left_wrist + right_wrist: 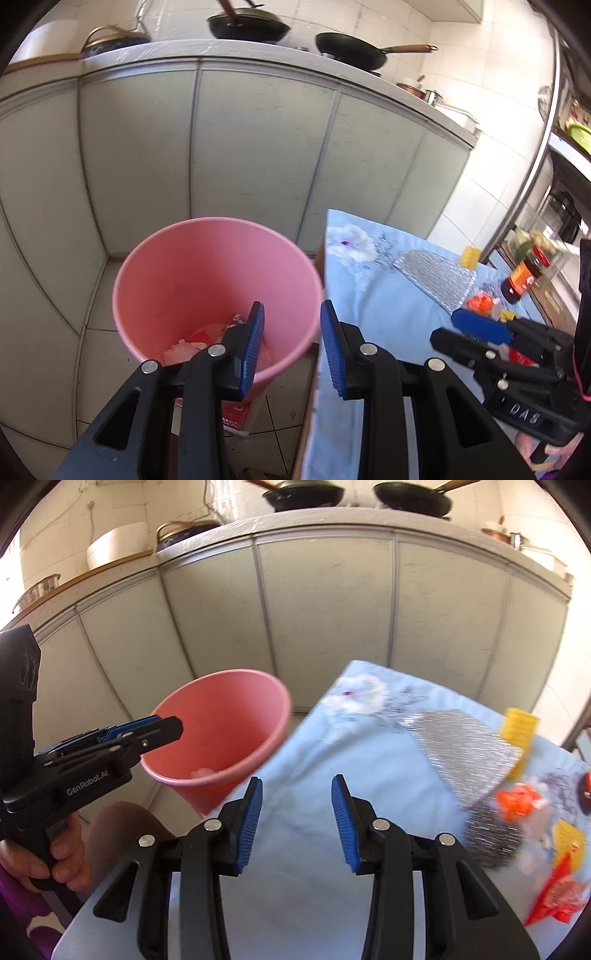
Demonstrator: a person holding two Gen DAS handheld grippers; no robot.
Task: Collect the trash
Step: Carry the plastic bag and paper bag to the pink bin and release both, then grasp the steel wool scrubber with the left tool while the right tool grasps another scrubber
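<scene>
Trash, orange wrappers, lies at the desk's far right; more sits inside the pink bin. My left gripper and right gripper are both apart, empty. Reaching carelessly could topple the sauce bottle.
</scene>
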